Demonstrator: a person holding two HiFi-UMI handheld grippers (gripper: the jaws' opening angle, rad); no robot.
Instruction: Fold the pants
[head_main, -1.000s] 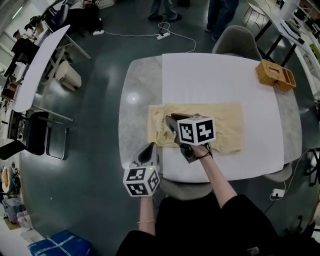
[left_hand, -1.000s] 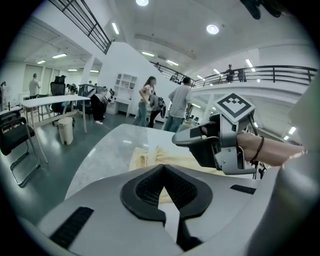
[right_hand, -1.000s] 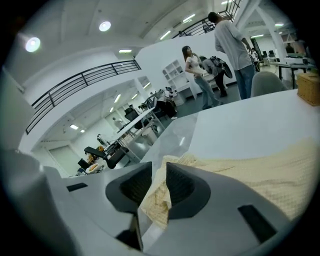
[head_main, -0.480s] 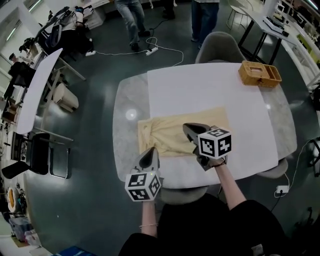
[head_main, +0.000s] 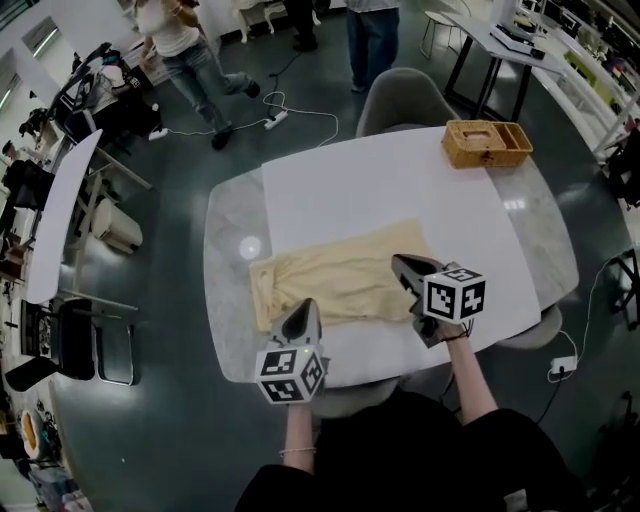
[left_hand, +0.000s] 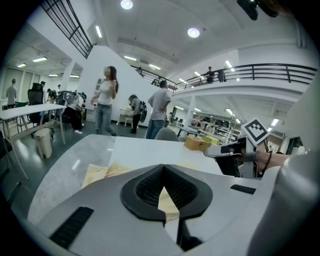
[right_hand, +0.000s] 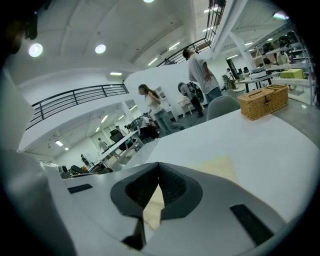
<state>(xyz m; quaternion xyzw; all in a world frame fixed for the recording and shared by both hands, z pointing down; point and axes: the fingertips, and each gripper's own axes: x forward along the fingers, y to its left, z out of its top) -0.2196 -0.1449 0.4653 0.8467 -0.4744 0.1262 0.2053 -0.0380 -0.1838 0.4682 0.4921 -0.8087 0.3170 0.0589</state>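
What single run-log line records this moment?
pants: lying flat | left gripper: shut, near edge | right gripper: shut, right end | hold: unclear

My head camera looks steeply down from above on the whole desk. The cameras on my left tool and right tool sit low behind their jaws, facing across it. All three share the basket at its far corner.

We've got a wicker basket at the upper right of the marble table, a grey chair behind it, a power strip on the floor, and people walking along the top.
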